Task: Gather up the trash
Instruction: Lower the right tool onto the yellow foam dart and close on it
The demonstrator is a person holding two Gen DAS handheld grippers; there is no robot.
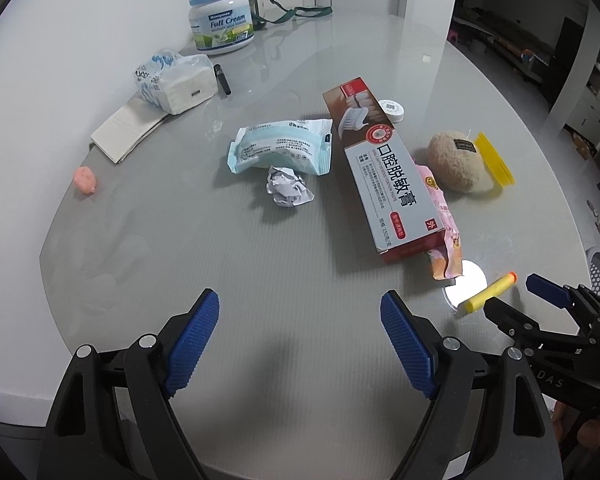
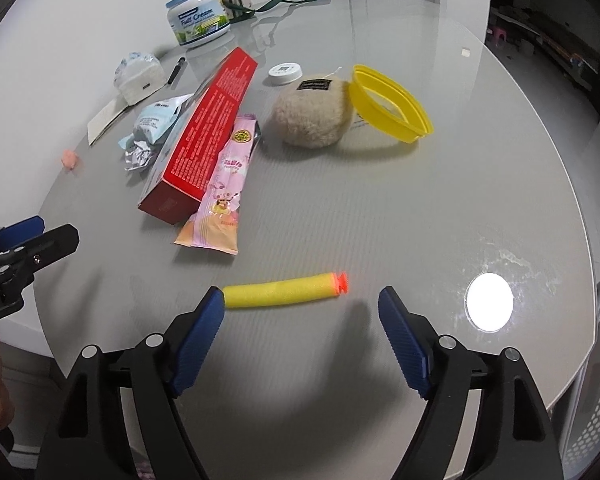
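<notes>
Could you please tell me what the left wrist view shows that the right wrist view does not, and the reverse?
Only the left wrist view shows the crumpled paper ball and the printed top of the toothpaste box. Only the right wrist view shows the yellow ring as a full open hoop, and the box's red side. Both share the foam dart, pink wrapper, plush ball, milk powder tub and both open grippers.

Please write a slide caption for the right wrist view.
Open right gripper above a yellow foam dart on the cluttered grey table.
</notes>
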